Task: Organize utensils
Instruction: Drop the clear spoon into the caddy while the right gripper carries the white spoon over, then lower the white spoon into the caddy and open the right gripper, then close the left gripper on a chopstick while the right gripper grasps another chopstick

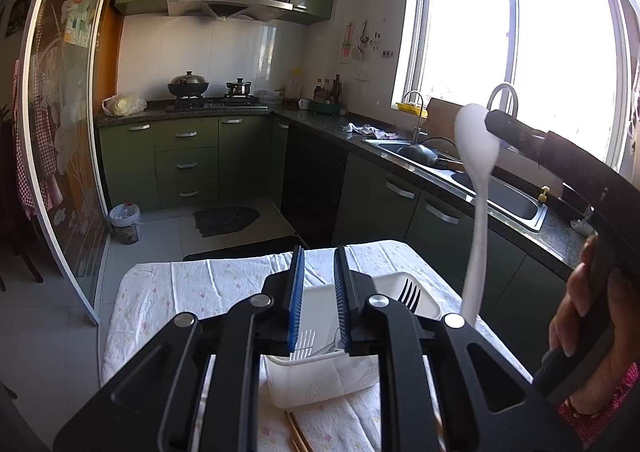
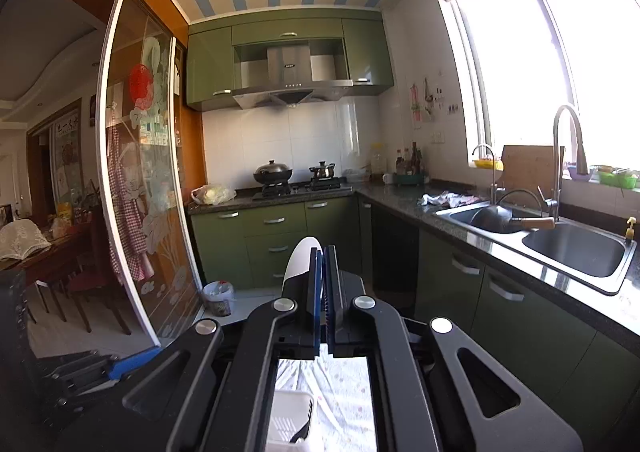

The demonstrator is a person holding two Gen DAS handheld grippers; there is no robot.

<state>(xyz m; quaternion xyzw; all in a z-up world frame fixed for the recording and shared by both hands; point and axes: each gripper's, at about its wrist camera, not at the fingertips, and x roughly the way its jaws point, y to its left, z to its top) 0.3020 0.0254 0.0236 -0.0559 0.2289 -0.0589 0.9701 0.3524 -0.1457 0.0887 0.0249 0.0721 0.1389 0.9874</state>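
My left gripper (image 1: 319, 252) hovers over a white slotted basket (image 1: 320, 376) on the cloth-covered table (image 1: 200, 292); its blue pads stand slightly apart and hold nothing. A black fork (image 1: 410, 294) stands in the basket's right compartment. At the right, my right gripper (image 1: 493, 123) is raised above the table and shut on the bowl of a white spoon (image 1: 476, 172), whose handle hangs down towards the basket's right end. In the right wrist view the right gripper (image 2: 323, 252) is shut, with the spoon's bowl (image 2: 300, 260) showing past its left finger, and the basket (image 2: 288, 412) lies below.
A pair of wooden chopsticks (image 1: 296, 432) lies on the cloth in front of the basket. A hand (image 1: 576, 312) grips the right tool. Right of the table runs a counter with a double sink (image 1: 500, 196), and a glass sliding door (image 1: 60, 172) stands at the left.
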